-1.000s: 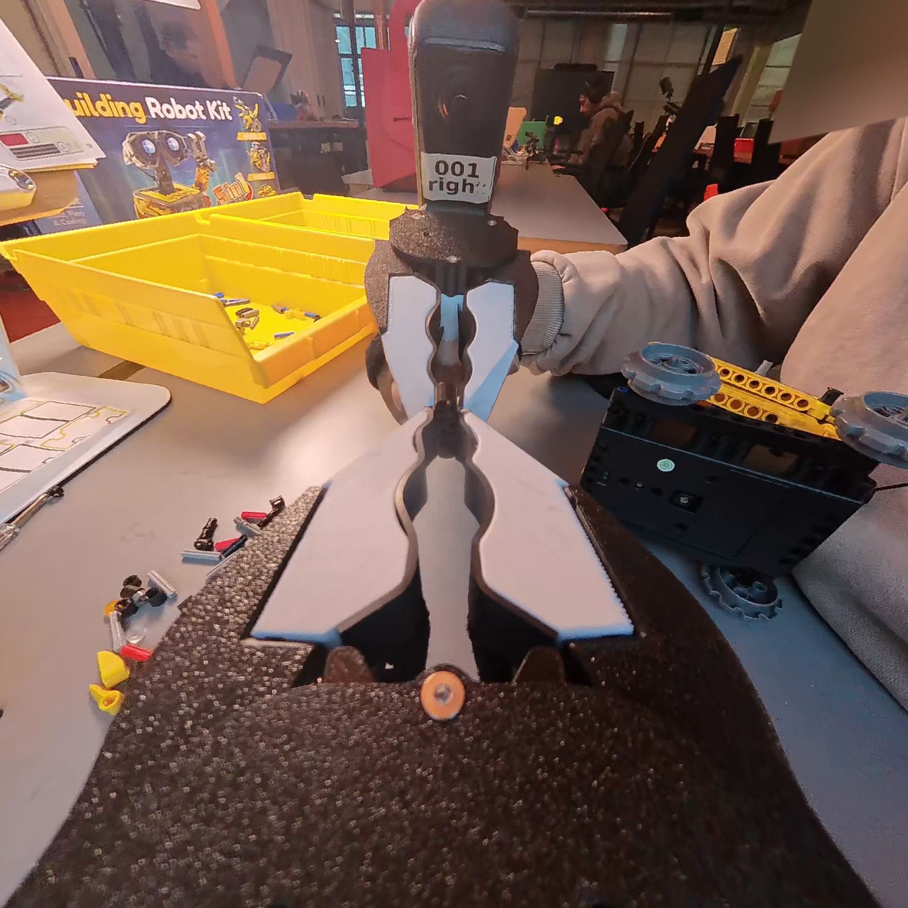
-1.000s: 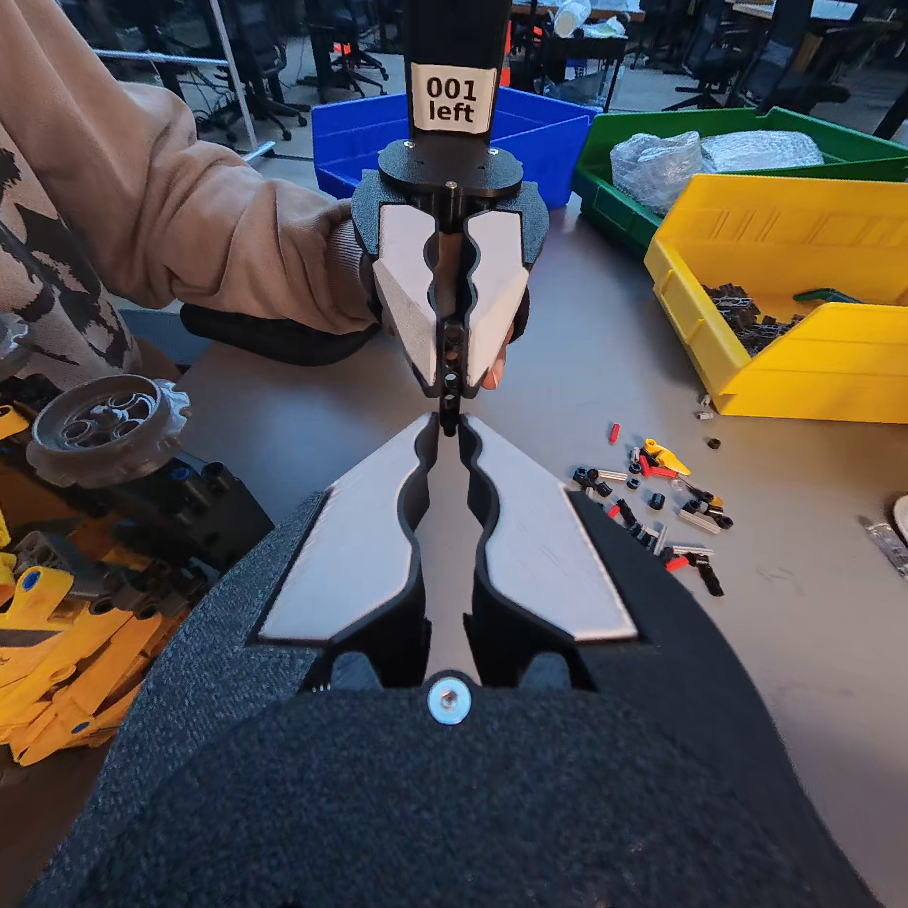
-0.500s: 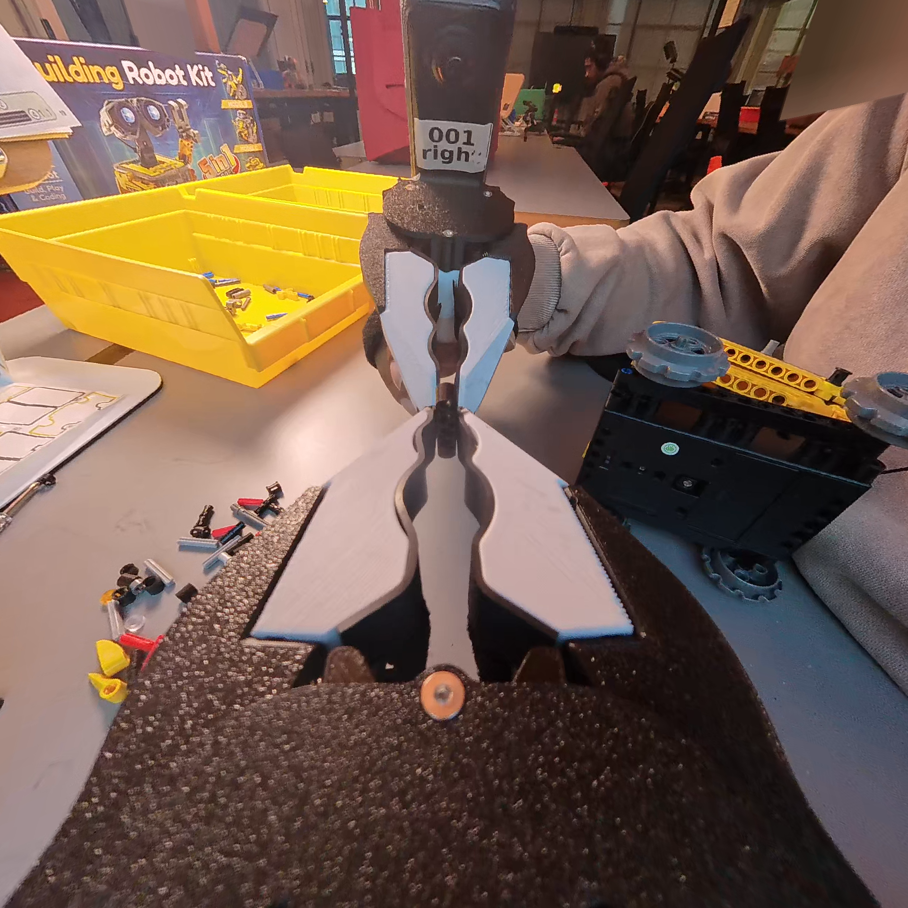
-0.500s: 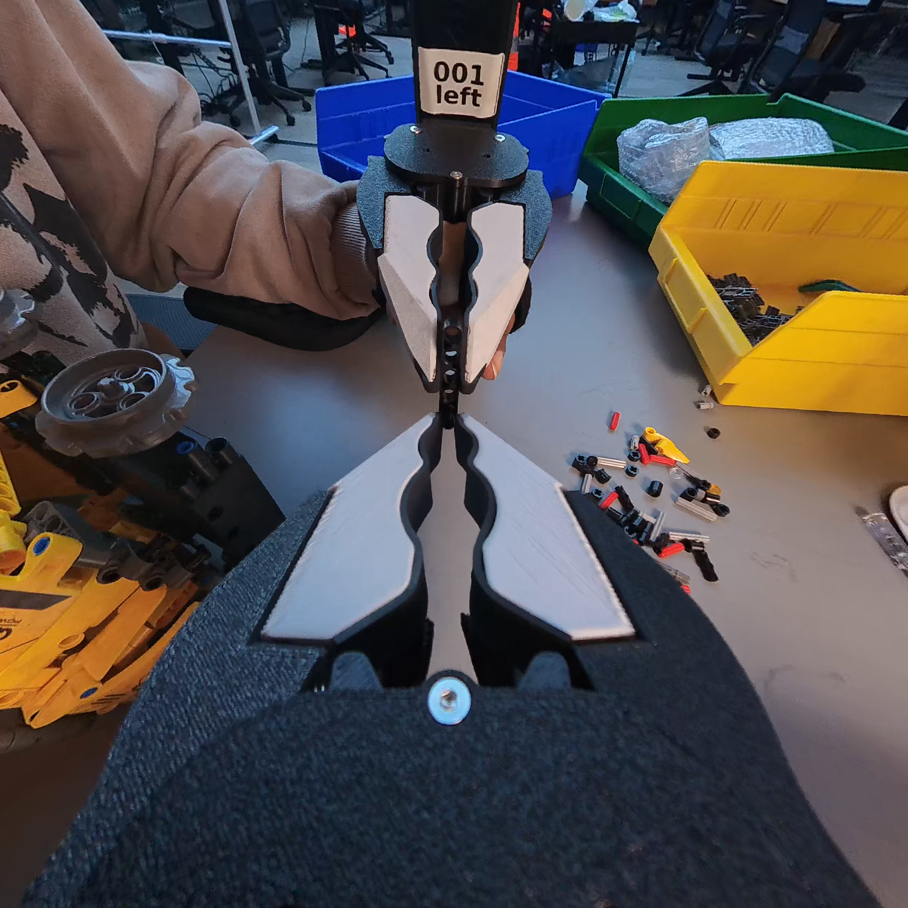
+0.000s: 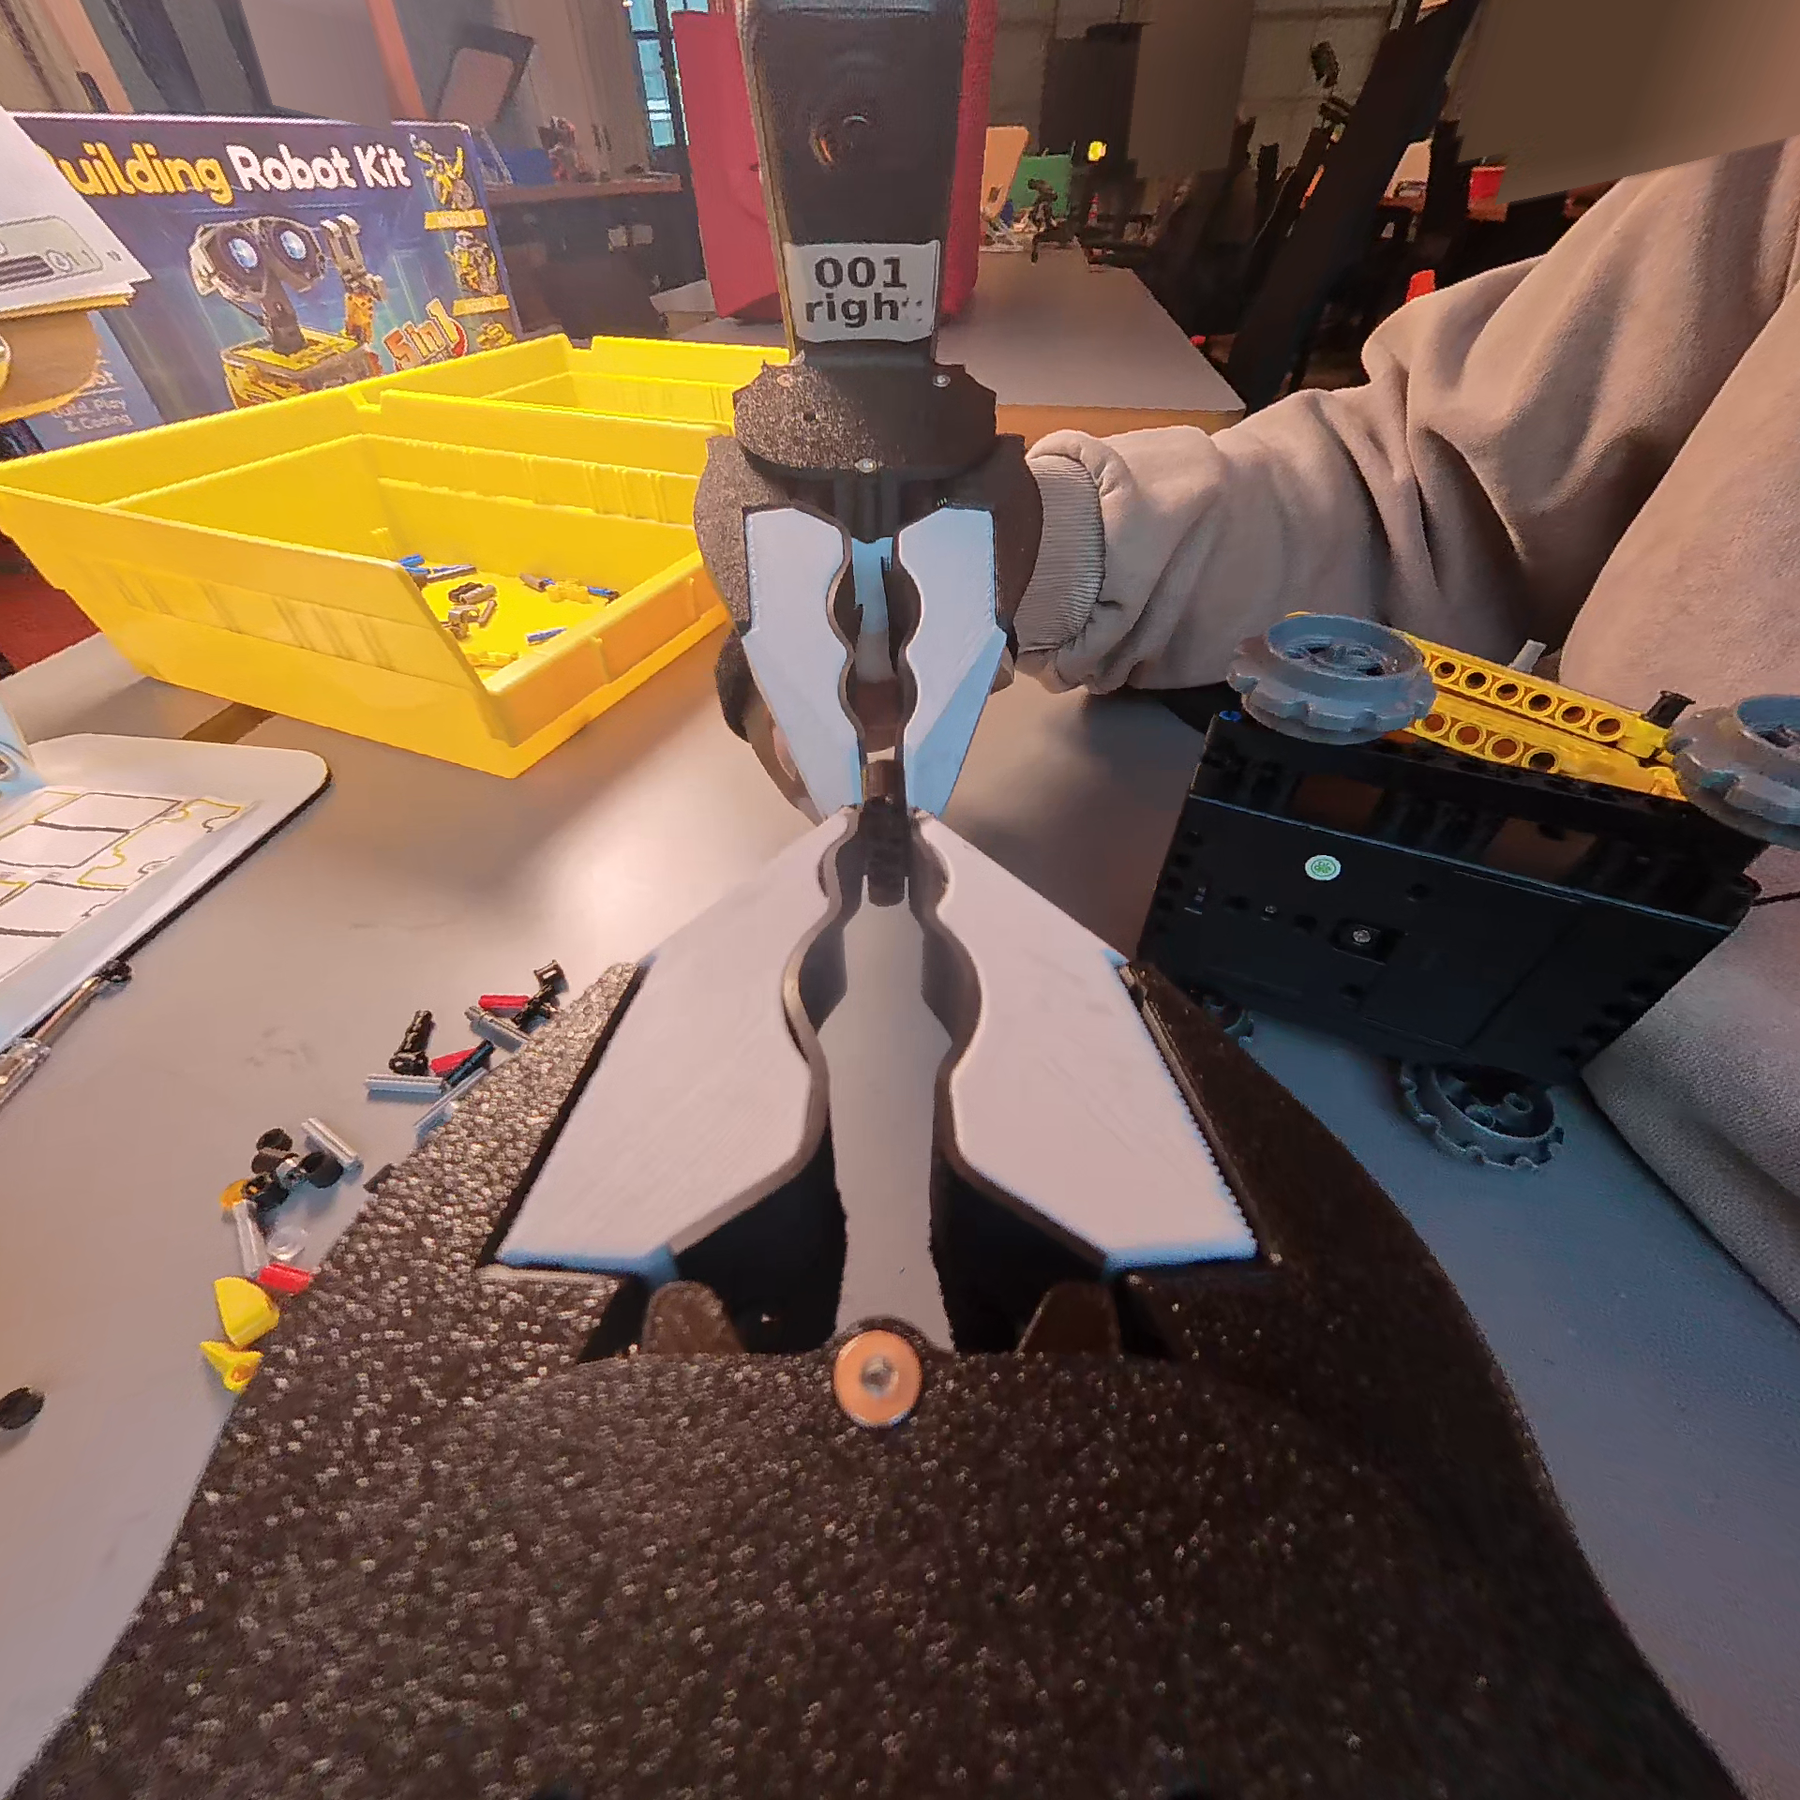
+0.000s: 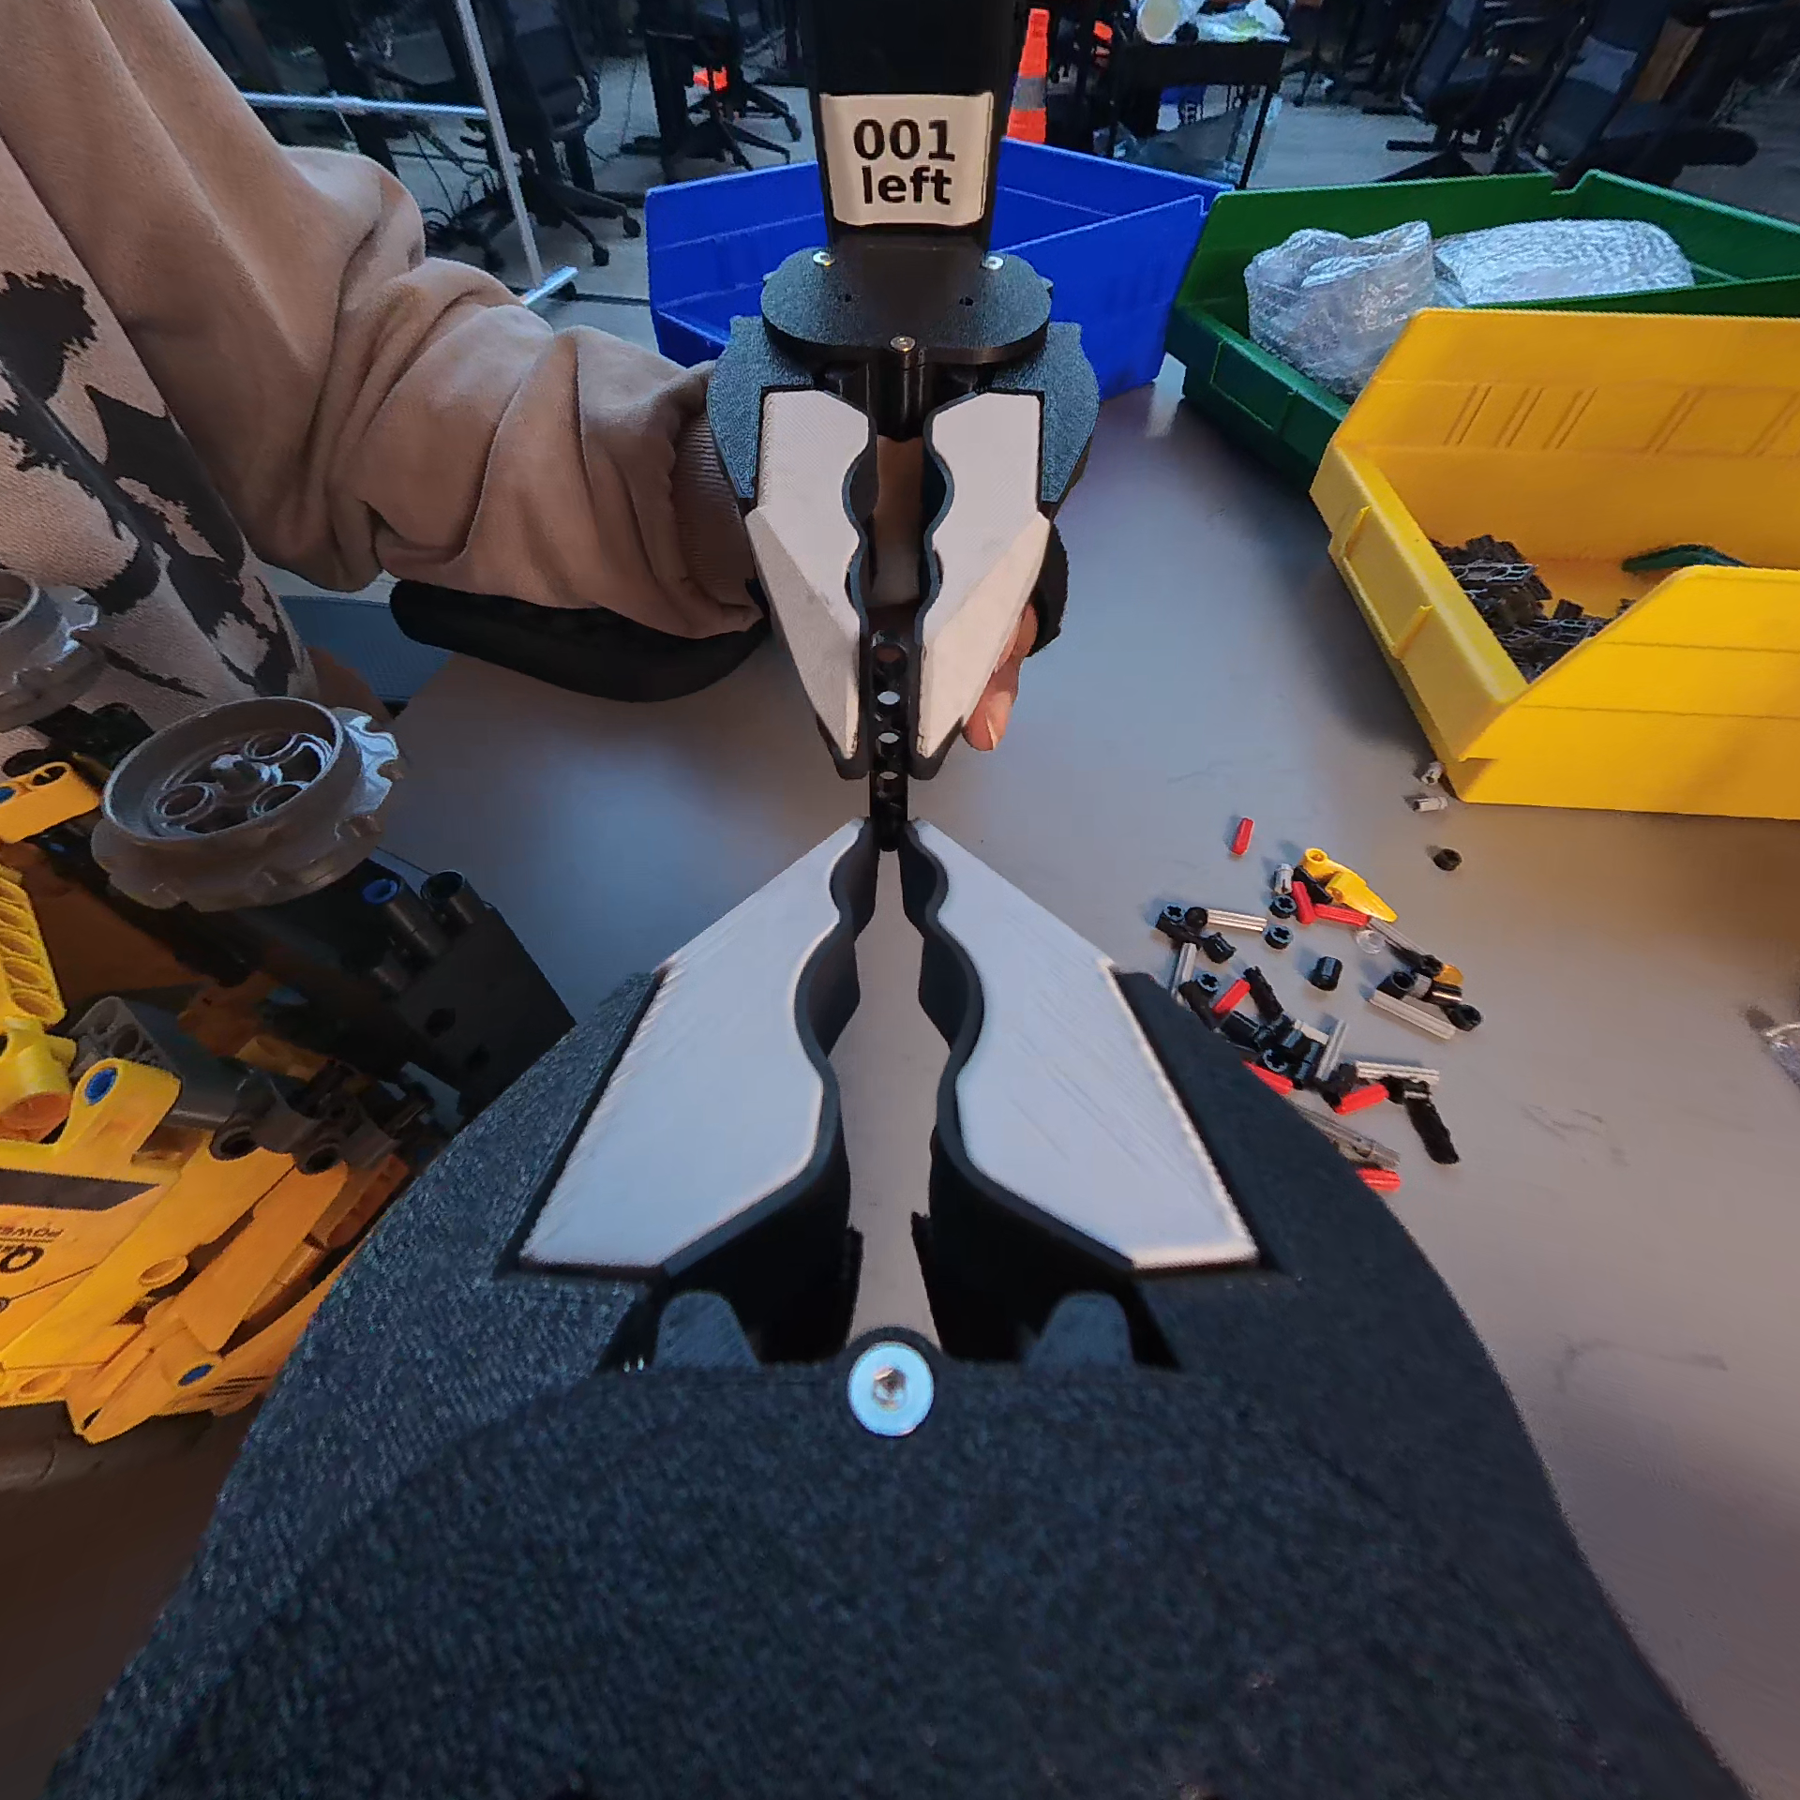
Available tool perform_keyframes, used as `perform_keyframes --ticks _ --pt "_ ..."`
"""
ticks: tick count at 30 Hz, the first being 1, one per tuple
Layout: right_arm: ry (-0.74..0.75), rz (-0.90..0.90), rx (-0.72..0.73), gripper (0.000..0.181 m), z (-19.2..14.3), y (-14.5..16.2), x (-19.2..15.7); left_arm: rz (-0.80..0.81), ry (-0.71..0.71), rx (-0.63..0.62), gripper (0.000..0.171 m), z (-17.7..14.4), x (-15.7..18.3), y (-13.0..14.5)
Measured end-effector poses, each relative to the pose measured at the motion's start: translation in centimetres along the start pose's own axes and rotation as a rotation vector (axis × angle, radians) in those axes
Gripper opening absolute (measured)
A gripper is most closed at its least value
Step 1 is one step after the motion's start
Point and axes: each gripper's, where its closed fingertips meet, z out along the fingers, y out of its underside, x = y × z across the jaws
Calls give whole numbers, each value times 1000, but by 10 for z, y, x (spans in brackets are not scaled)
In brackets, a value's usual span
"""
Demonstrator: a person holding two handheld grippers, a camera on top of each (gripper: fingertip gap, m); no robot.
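Facing tip to tip above the grey table (image 6: 1218, 682), the left gripper (image 5: 881, 838) and right gripper (image 6: 886, 828) are seen. A black holed beam (image 6: 887, 716) is pinched in the narrow left jaws, its long axis pointed straight at the right tips. Those are nearly closed around its near end, though a firm grip cannot be told.

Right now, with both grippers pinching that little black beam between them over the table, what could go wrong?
The slim black perforated beam is held only at its ends, by the left gripper and the right gripper; a slight twist might pop it free.

If dropped, it could land among the loose black, red and grey pins and be hard to find.

The yellow and black wheeled toy vehicle sits close beside the grippers; a sideways swing could knock it.
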Motion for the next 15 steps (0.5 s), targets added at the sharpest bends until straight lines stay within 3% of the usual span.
perform_keyframes --ticks 15 --pt "0 -5 3 2 1 1 0 42 -22 -141 8 1 -2 16"
